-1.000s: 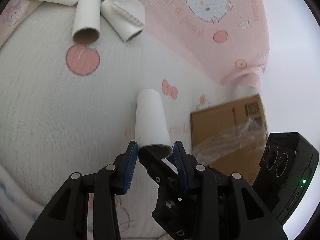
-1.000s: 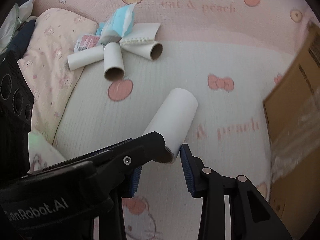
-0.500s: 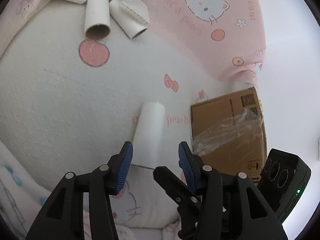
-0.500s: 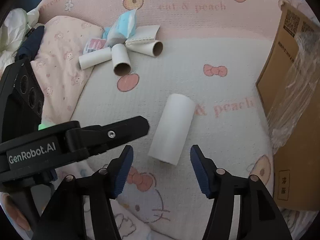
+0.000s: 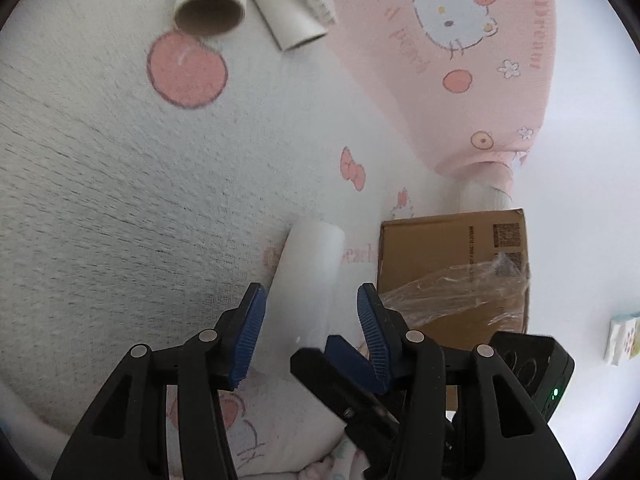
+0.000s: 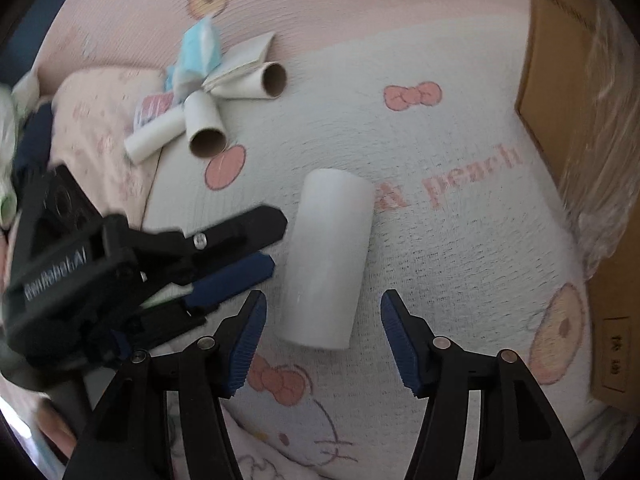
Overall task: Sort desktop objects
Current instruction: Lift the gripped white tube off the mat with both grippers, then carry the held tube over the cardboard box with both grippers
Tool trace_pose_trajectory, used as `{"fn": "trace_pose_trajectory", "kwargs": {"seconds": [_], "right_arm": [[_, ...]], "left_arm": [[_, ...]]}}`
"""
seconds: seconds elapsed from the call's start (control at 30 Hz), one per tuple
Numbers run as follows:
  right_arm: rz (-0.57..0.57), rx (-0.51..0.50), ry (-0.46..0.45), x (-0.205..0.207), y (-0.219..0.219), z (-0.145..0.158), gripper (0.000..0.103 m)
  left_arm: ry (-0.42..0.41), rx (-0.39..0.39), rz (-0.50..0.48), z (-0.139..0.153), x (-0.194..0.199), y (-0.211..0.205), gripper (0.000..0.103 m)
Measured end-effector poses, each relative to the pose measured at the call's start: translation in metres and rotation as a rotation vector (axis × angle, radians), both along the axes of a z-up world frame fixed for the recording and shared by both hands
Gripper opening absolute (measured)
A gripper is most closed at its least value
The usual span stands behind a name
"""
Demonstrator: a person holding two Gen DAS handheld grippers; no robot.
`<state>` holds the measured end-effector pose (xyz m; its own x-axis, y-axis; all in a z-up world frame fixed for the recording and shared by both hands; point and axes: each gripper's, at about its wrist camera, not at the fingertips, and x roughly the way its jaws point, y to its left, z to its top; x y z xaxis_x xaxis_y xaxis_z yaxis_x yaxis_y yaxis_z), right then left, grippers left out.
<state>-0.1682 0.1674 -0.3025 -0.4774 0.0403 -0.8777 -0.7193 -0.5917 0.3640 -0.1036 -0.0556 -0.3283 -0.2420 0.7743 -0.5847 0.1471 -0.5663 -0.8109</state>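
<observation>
A white paper roll (image 5: 310,276) (image 6: 328,256) lies loose on the white part of the cartoon blanket (image 6: 440,240). My left gripper (image 5: 308,294) is open; the roll's near end sits between its blue pads without touching them. My right gripper (image 6: 324,300) is also open, straddling the roll's near end with a gap on both sides. In the right wrist view the left gripper (image 6: 274,242) comes in from the left, just beside the roll. One right finger (image 5: 340,364) shows low in the left wrist view.
A pile of cardboard tubes (image 6: 206,132) (image 5: 210,0) and a blue packet (image 6: 200,52) lies at the back left. A cardboard box with plastic wrap (image 5: 452,264) (image 6: 576,100) stands to the right of the roll. A pink pillow (image 6: 92,100) borders the left side.
A second ago both grippers held the white roll above the blanket. Both have opened, the roll now lies on the blanket, and both grippers have come down close around it.
</observation>
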Motion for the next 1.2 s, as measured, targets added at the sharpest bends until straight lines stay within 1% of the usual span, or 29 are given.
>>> {"fn": "trace_pose_trajectory", "kwargs": {"seconds": [0.1,0.17,0.2,0.23,0.27,0.3,0.33,0.53,0.7,0.83,0.93,1.1,1.13,1.2], "right_arm": [[-0.032,-0.037,0.016,0.000,0.008,-0.009,0.057],[-0.036,-0.087,0.036,0.000,0.011,-0.016,0.056],[-0.036,-0.106,0.046,0.000,0.012,-0.018,0.053],[-0.034,-0.117,0.047,-0.001,0.012,-0.020,0.047],[-0.025,-0.129,0.045,-0.003,0.012,-0.022,0.043],[-0.021,-0.132,0.039,-0.005,0.012,-0.024,0.042],[-0.018,-0.126,0.039,-0.006,0.011,-0.023,0.042],[0.000,-0.114,0.039,-0.009,0.007,-0.021,0.041],[0.041,-0.073,0.046,-0.010,0.001,-0.008,0.041],[0.067,-0.051,0.087,-0.008,-0.003,0.011,0.041],[0.092,-0.009,0.096,-0.009,-0.008,0.030,0.041],[0.130,0.102,0.106,-0.010,-0.016,0.069,0.041],[0.132,0.118,0.110,-0.010,-0.017,0.076,0.041],[0.131,0.145,0.129,-0.008,-0.016,0.091,0.041]], "left_arm": [[-0.013,-0.005,-0.014,-0.006,-0.001,0.004,0.050],[-0.018,0.000,-0.023,-0.008,-0.002,0.005,0.048],[-0.020,0.001,-0.026,-0.009,-0.001,0.005,0.045],[-0.020,0.003,-0.032,-0.009,-0.001,0.005,0.042],[-0.023,0.004,-0.040,-0.010,-0.001,0.006,0.040],[-0.022,-0.005,-0.043,-0.011,-0.001,0.007,0.037],[-0.015,-0.014,-0.042,-0.010,0.000,0.007,0.037],[-0.025,-0.001,-0.041,-0.009,0.002,0.004,0.037],[-0.017,-0.007,-0.047,0.005,0.000,0.001,0.039],[0.023,-0.003,-0.048,0.028,-0.002,-0.003,0.039],[0.062,-0.027,-0.059,0.051,-0.001,-0.003,0.040],[0.195,-0.099,-0.079,0.097,0.005,0.005,0.043],[0.220,-0.108,-0.080,0.106,0.006,0.007,0.043],[0.252,-0.103,-0.068,0.122,0.007,0.008,0.043]]}}
